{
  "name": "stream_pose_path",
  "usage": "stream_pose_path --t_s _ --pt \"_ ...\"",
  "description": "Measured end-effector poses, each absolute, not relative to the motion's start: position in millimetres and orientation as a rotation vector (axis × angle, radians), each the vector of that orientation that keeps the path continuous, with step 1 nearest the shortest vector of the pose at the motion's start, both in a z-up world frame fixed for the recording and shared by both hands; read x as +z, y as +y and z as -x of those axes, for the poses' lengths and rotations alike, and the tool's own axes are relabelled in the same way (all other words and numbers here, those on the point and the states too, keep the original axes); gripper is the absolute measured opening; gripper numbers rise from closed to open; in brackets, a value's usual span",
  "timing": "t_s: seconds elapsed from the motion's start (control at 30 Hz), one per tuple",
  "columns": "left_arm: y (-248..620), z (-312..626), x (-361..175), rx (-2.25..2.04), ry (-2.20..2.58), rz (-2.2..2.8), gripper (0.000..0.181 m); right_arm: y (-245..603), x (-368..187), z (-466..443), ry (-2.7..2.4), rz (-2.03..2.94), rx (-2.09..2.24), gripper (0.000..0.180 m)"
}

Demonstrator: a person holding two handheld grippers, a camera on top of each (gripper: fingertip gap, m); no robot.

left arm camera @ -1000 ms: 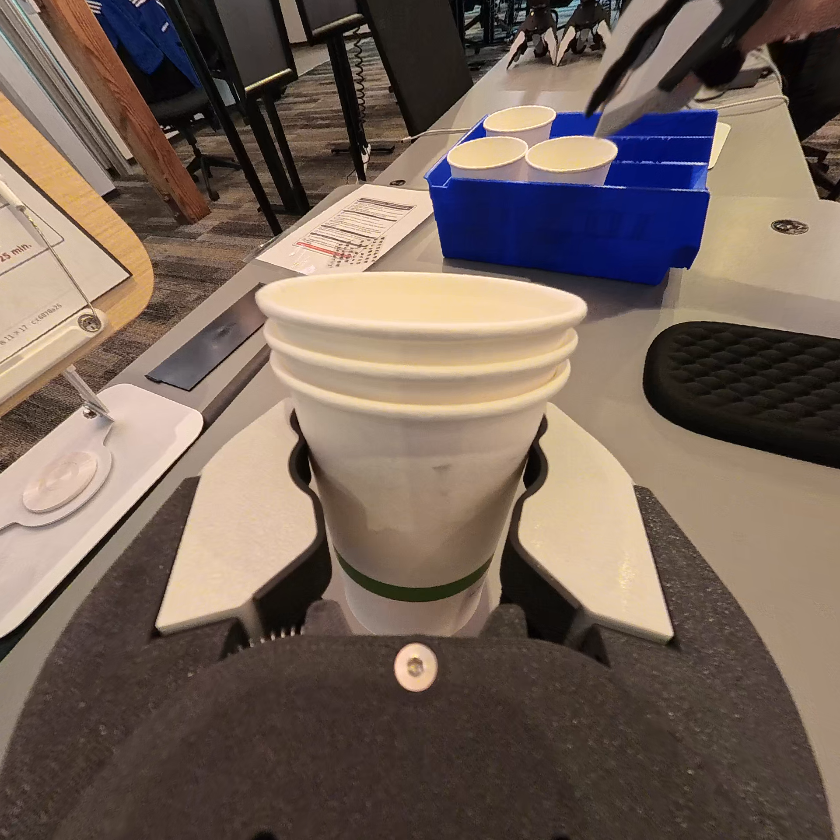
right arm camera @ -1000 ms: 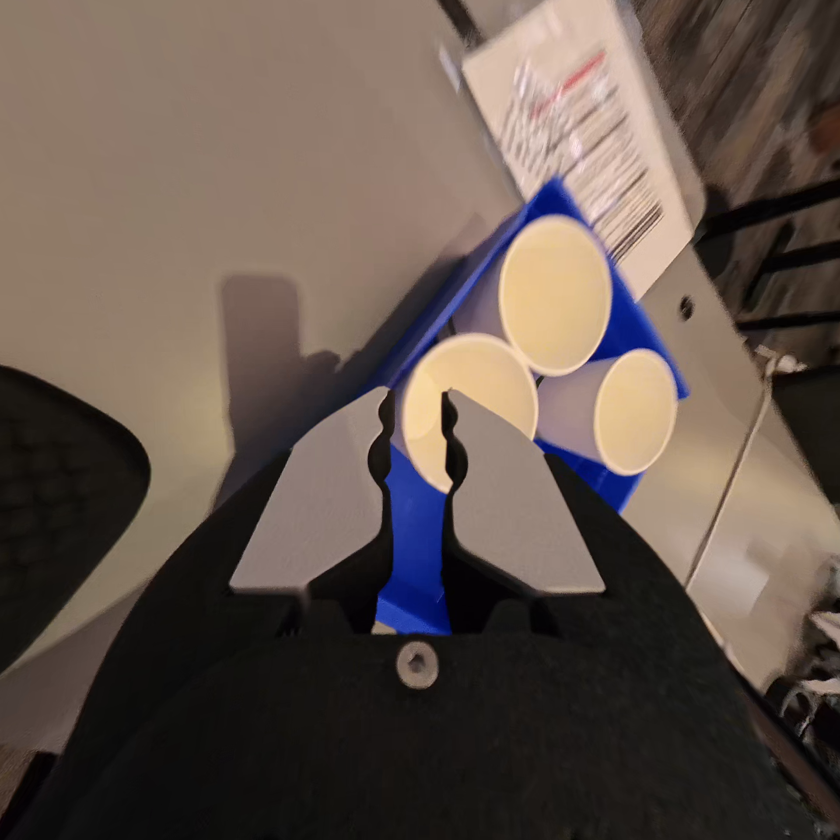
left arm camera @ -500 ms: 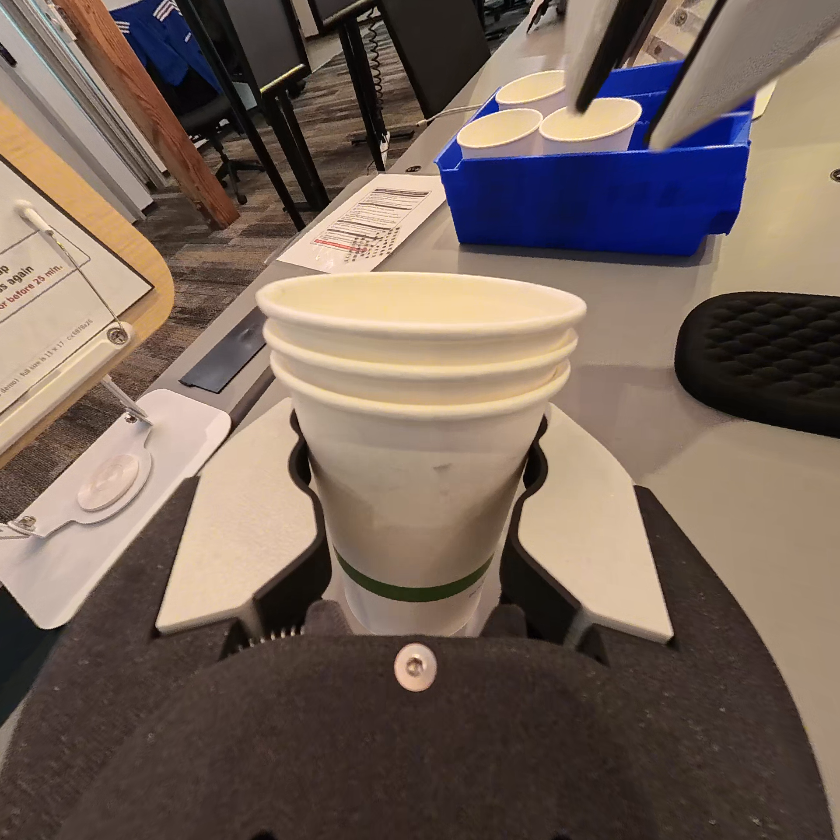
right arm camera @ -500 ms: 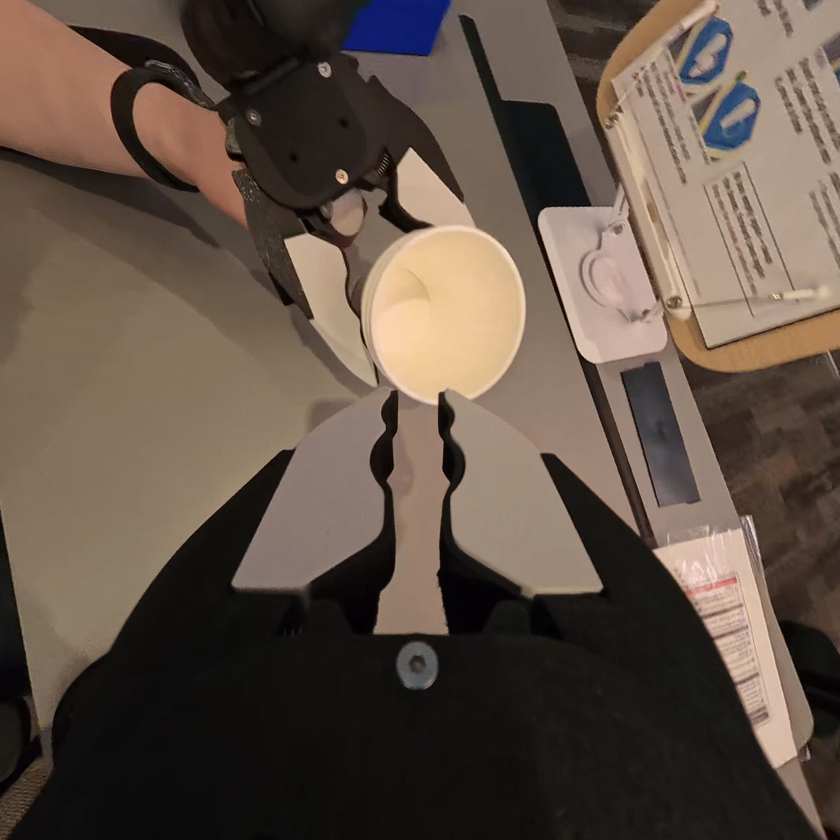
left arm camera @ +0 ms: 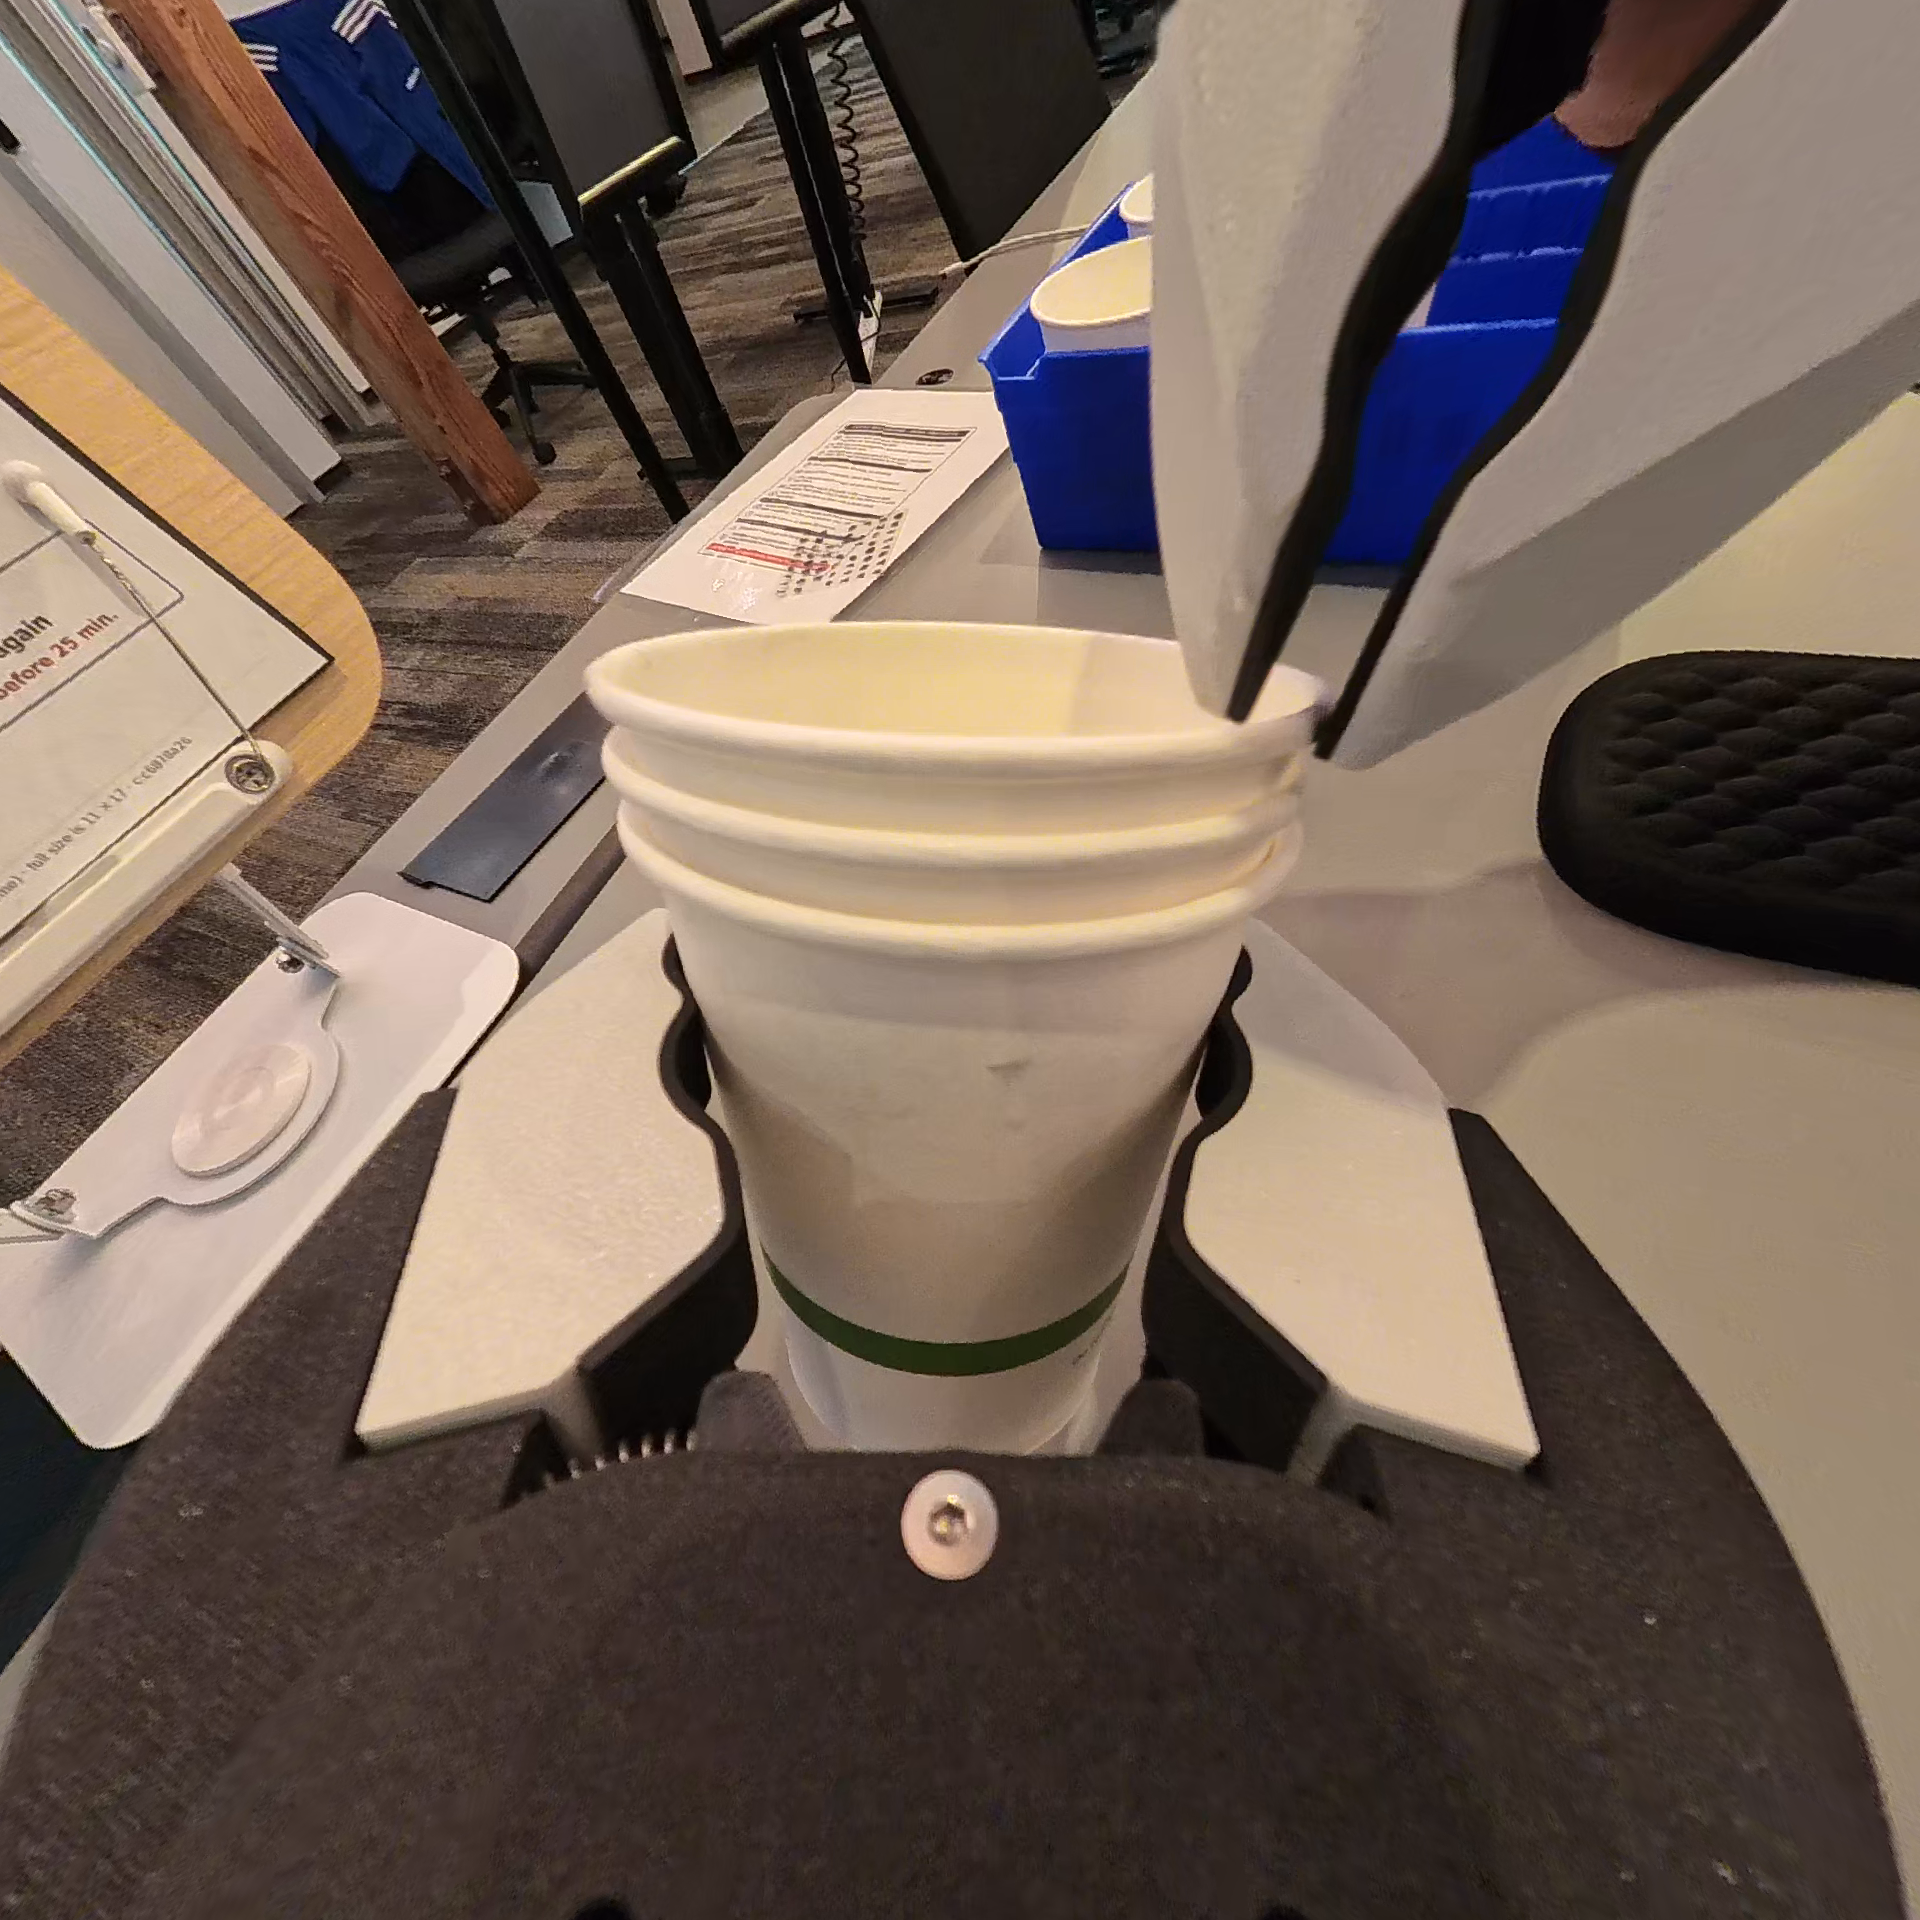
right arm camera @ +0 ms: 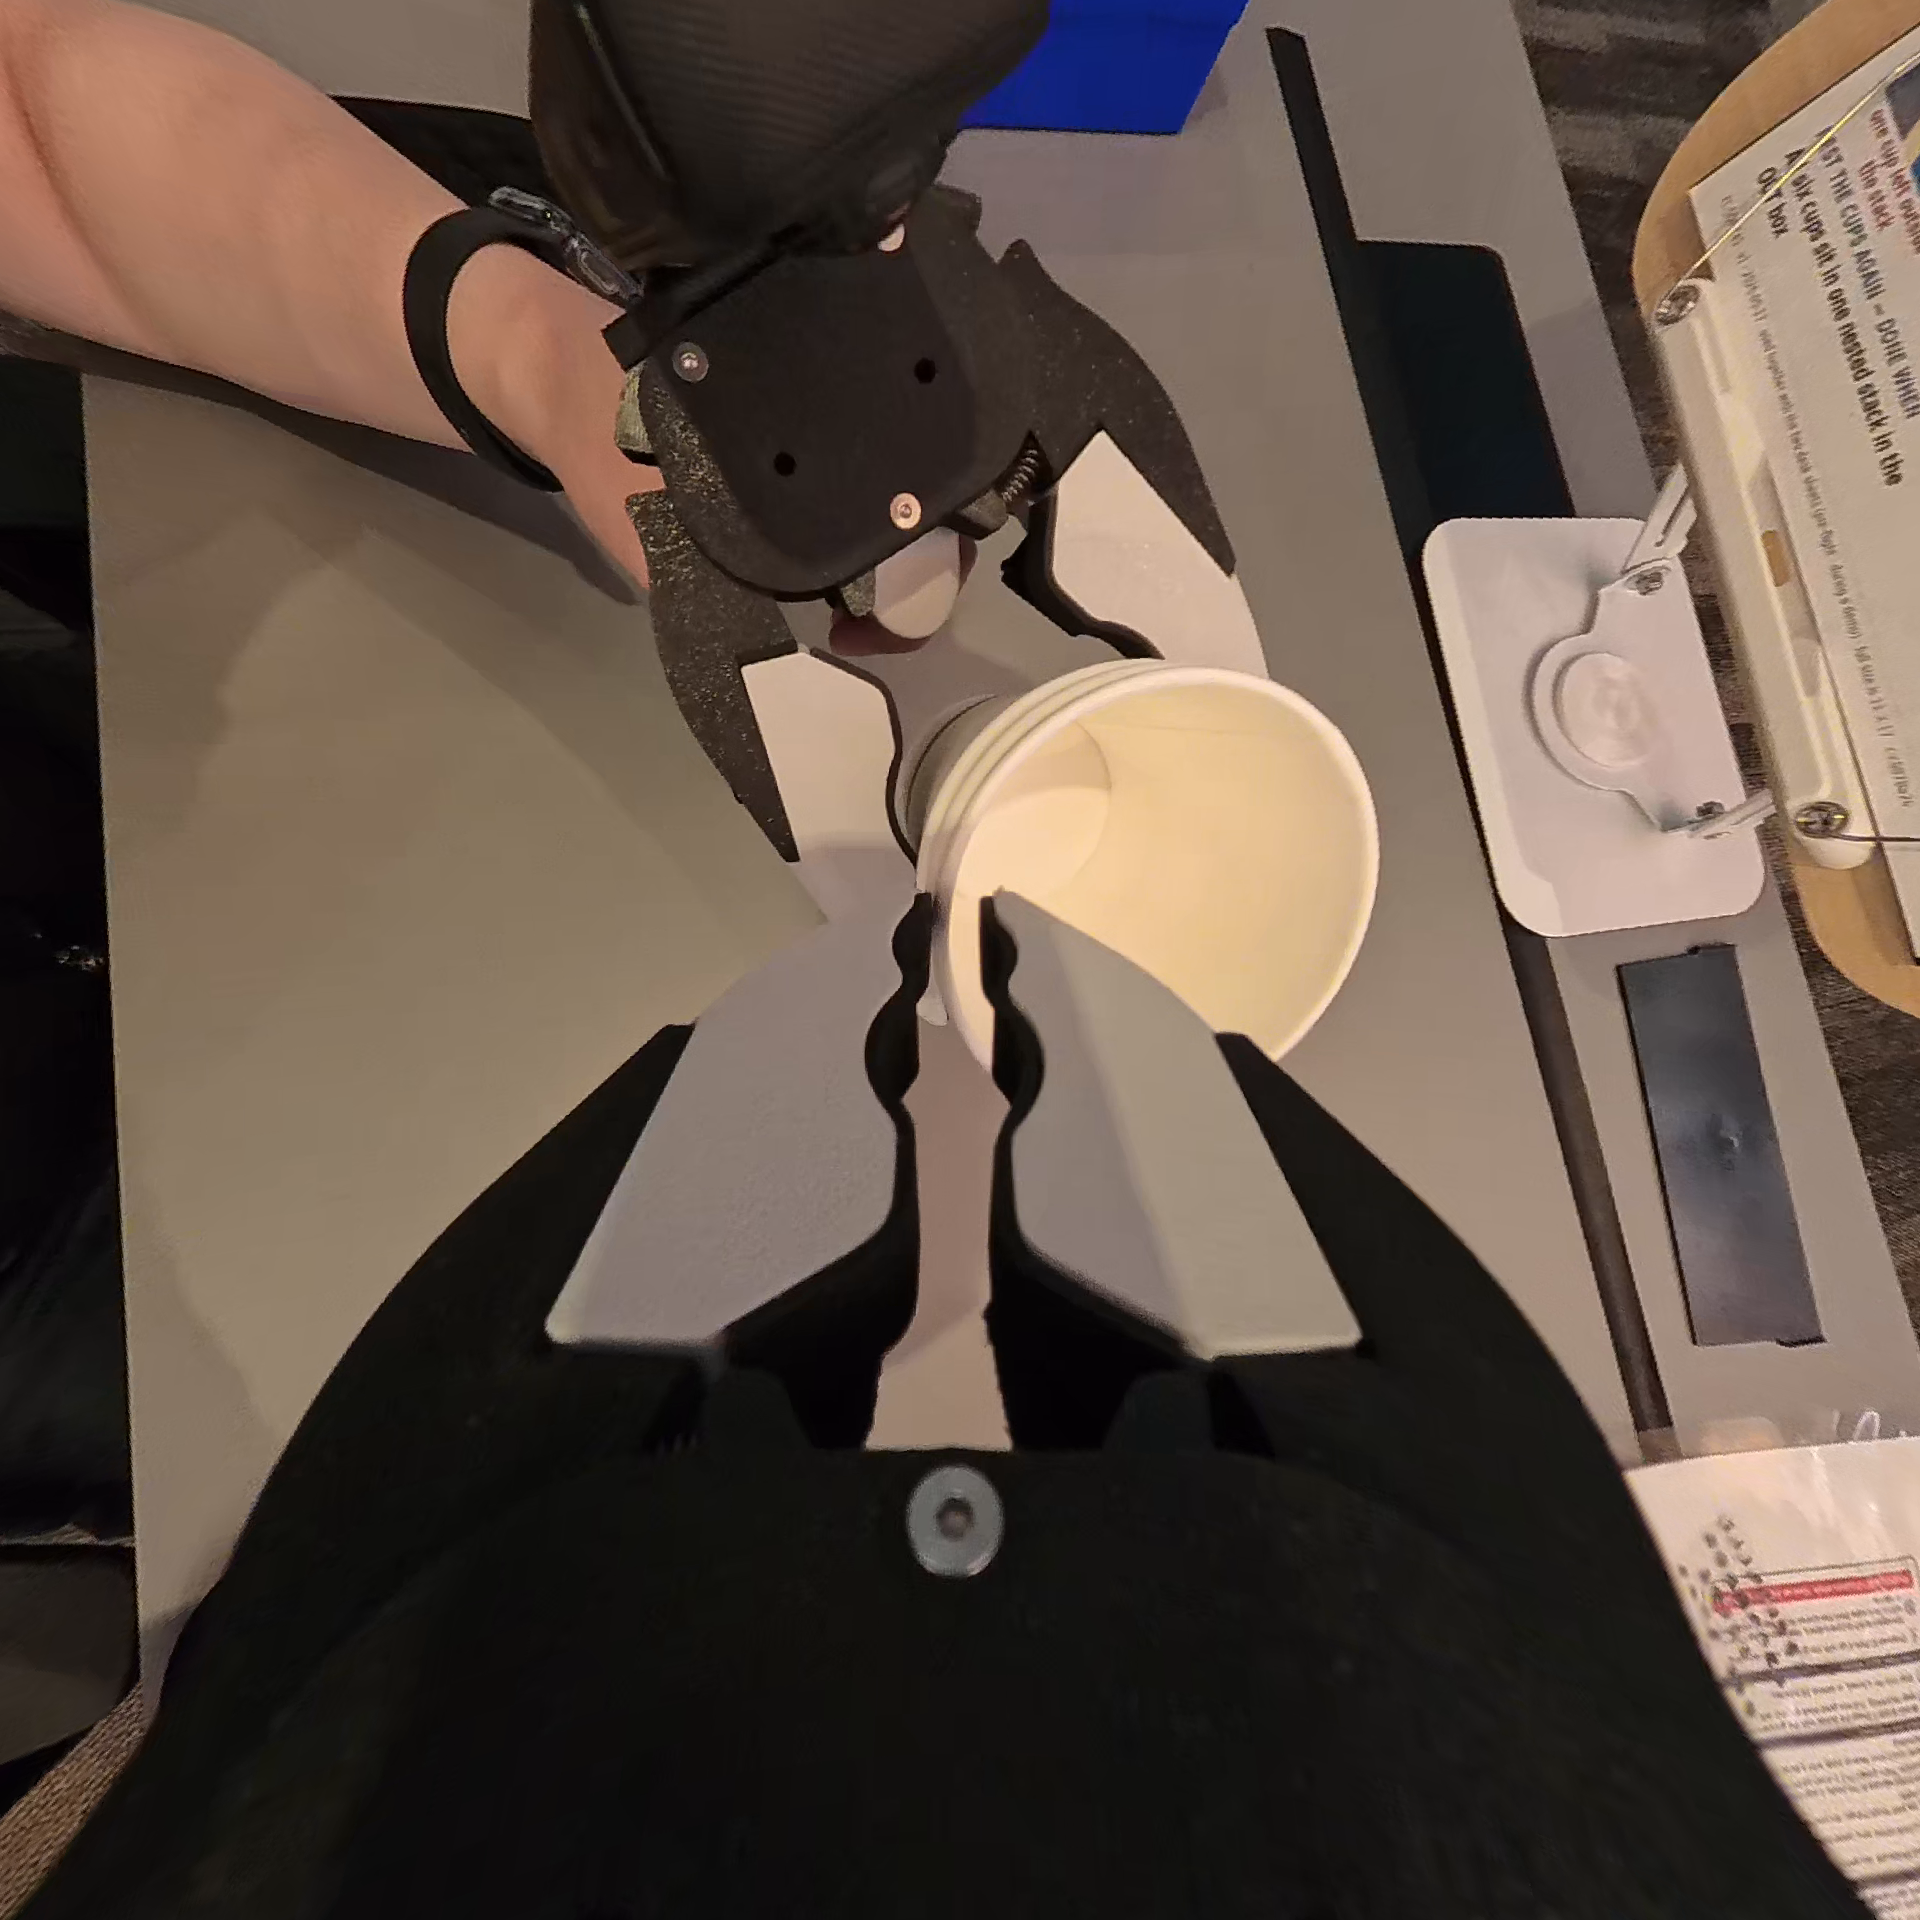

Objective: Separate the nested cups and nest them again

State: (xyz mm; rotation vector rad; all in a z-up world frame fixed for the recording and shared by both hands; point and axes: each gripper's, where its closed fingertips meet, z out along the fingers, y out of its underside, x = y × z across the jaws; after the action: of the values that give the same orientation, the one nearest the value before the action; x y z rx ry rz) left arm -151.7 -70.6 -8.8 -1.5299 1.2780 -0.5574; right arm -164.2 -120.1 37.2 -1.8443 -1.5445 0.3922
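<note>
A stack of three nested white paper cups [left arm camera: 935, 883], the outer one with a green band, stands upright between the fingers of my left gripper [left arm camera: 956, 1039], which is shut on the stack's lower body. My right gripper [left arm camera: 1278, 727] comes down from the upper right. One of its fingertips is inside the top cup and the other outside, either side of the rim, with a narrow gap. The right wrist view looks down into the stack [right arm camera: 1164, 862], with my right gripper [right arm camera: 954, 914] at its near rim and the left gripper [right arm camera: 997, 717] and a hand behind it.
A blue bin [left arm camera: 1091, 457] at the back holds more white cups [left arm camera: 1101, 301]. A black textured pad [left arm camera: 1745, 810] lies to the right. A printed sheet [left arm camera: 821, 509] lies near the table's left edge. A white sign stand [left arm camera: 208, 1091] and a wooden board are on the left.
My right gripper has left the blue bin and come down onto the stack's rim, and its jaws have narrowed. The left gripper still holds the stack.
</note>
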Motion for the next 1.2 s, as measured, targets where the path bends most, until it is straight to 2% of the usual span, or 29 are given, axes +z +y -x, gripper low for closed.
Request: stream_pose_path --t_s 0.17,0.73,1.2 --pt "-71.0 150.9 -9.9 -0.556 1.281 1.530 0.093 -121.8 31.1 163.7 -1.570 1.857 0.389 0.003" --pt "-70.4 151.1 -10.6 -0.548 1.284 1.527 0.093 -125.7 47.7 155.5 -1.527 1.867 0.444 0.002" --pt "-69.2 149.7 -19.5 -0.545 1.296 1.547 0.093 -134.2 129.1 99.0 -1.368 1.818 0.254 0.002"
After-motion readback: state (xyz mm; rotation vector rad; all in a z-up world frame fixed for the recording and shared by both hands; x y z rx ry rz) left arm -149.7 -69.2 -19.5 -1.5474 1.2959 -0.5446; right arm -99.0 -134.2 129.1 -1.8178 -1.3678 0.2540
